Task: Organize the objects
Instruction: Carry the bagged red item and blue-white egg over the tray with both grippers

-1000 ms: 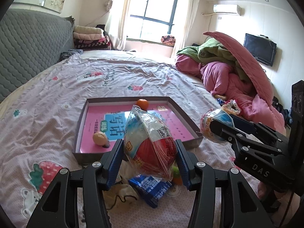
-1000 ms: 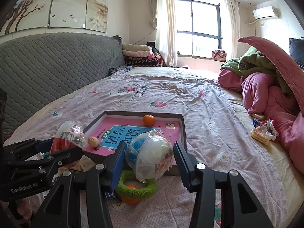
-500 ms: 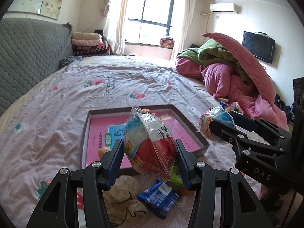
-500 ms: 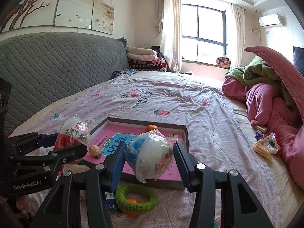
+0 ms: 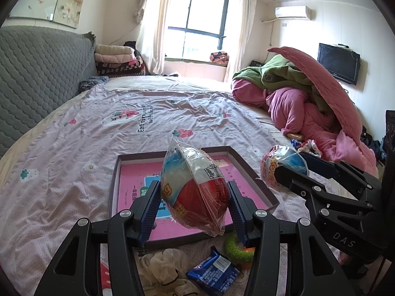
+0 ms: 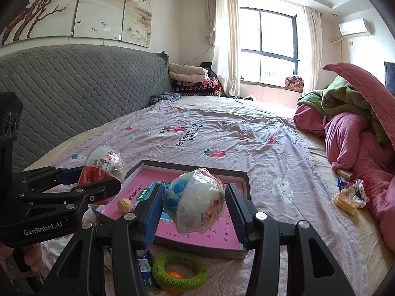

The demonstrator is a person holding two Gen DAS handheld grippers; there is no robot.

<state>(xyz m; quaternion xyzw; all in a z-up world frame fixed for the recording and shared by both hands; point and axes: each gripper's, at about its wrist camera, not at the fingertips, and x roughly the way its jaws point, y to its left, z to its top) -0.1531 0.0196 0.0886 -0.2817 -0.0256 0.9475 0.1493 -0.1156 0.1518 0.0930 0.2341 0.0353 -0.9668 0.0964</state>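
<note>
Two wrapped toys are held above the near end of the bed (image 5: pixel 74 167) at once. The left gripper (image 5: pixel 193 203) is clamped on a red and blue egg toy (image 5: pixel 195 187) sealed in crinkly clear plastic, its ribbed blue fingers (image 5: pixel 151 207) pressed against both sides. The right gripper (image 6: pixel 193 206) is likewise closed on a blue and white ball toy (image 6: pixel 195 202) in a loose, wrinkled bag, pinched between its ribbed pads.

Just beyond and below both loads, a shallow cardboard box lid (image 6: pixel 245 185) is seen, brown-walled with a glossy pink printed floor. A walnut (image 6: pixel 124 205) is found inside near its left wall. Much of the pink floor is left bare.

At the near edge, things are crowded: a fuzzy green knitted ring (image 6: pixel 179 275) with an orange ball (image 6: pixel 174 275) nested in it lies just in front of the lid's near wall, beside a shiny blue snack packet (image 5: pixel 213 273) and a cream scrunchie (image 5: pixel 164 268).

Farther out, the lilac strawberry-print sheet is spread wide and mostly open. The left side is bounded by a grey quilted headboard (image 6: pixel 74 98); the right by a heap of pink and green quilts (image 5: pixel 308 103), with small snacks (image 6: pixel 348 194) at its foot.
</note>
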